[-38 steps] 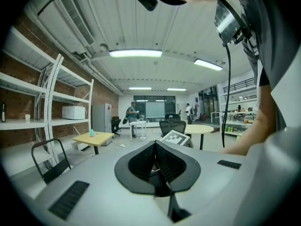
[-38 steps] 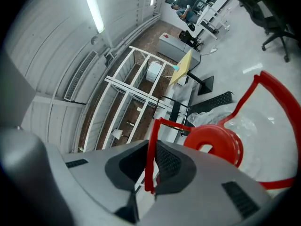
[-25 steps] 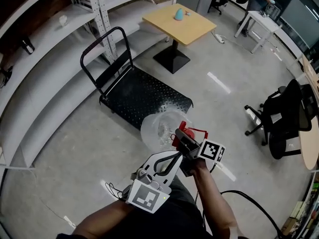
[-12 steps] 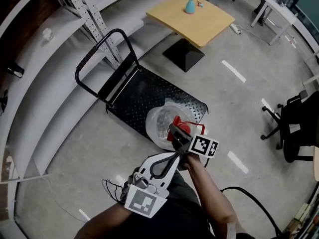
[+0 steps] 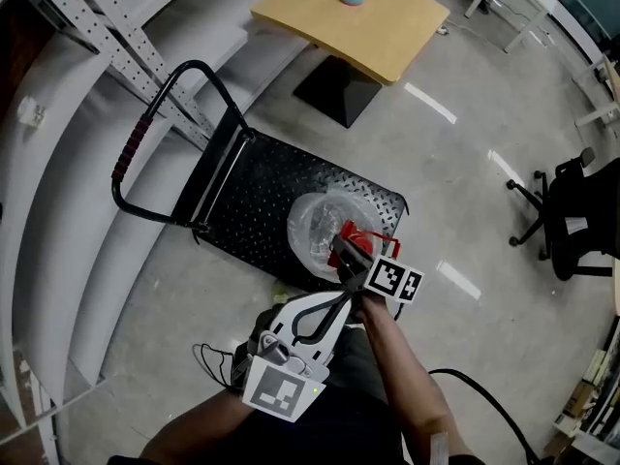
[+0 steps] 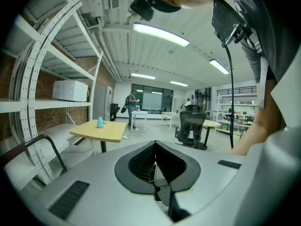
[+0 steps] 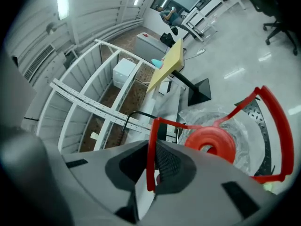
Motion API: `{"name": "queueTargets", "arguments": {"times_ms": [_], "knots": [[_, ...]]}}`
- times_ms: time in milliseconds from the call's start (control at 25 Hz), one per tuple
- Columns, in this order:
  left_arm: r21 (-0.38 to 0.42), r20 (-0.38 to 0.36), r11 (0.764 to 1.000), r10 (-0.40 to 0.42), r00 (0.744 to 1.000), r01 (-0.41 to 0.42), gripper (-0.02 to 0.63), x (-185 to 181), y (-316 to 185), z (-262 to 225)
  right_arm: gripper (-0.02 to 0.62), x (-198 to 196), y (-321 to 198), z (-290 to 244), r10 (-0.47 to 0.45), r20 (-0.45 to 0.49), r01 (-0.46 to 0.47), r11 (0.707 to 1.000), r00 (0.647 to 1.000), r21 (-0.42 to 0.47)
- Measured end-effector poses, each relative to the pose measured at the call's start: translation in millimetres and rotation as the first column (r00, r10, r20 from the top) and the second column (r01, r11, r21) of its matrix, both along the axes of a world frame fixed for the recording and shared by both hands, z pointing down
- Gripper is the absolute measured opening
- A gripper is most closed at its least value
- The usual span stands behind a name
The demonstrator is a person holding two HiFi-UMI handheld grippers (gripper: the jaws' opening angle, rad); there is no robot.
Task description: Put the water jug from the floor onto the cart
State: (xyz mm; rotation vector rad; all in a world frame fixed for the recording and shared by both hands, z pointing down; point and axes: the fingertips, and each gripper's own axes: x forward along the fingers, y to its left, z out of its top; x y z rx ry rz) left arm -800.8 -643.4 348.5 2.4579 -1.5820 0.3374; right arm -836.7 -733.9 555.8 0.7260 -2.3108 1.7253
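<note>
Right tongs (image 5: pixel 341 258) clenching thin red handle (image 7: pixel 150 145); clear plastic water jug (image 5: pixel 315 226) hanging over near-right corner of black platform cart (image 5: pixel 252 192). Left tongs (image 6: pixel 155 161) closed, empty.

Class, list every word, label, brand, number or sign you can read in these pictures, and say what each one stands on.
No text can be read in any view.
Left gripper: the left marker cube bears a black-and-white square pattern, no letters.
Right gripper: the right marker cube bears the same kind of pattern, no letters.
Water jug and red cap: no label shows.
Cart: no print shows.
</note>
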Motion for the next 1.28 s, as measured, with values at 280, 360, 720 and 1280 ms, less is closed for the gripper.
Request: {"name": "queueTargets", "arguments": {"times_ms": [280, 360, 720, 1280], "knots": [[0.013, -0.001, 1.0, -0.025, 1.0, 0.025, 0.005, -75.7, -27.6, 47.8, 0.037, -48.8, -33.5, 47.4, 0.068, -0.035, -0.068, 0.998, 0.997, 0.003], [0.011, 0.001, 0.999, -0.031, 1.0, 0.031, 0.005, -93.7, -34.2, 62.0, 0.037, -64.9, -37.3, 60.6, 0.073, -0.039, -0.073, 0.997, 0.997, 0.001], [0.003, 0.009, 0.994, -0.107, 0.994, 0.107, 0.005, -149.0, -50.4, 123.7, 0.037, -145.4, -55.8, 95.9, 0.066, 0.072, -0.066, 0.998, 0.995, 0.001], [-0.001, -0.026, 0.978, -0.207, 0.978, 0.207, 0.005, -181.7, -59.4, 107.3, 0.042, -189.0, -51.9, 107.0, -0.107, -0.132, 0.109, 0.994, 0.985, 0.012]]}}
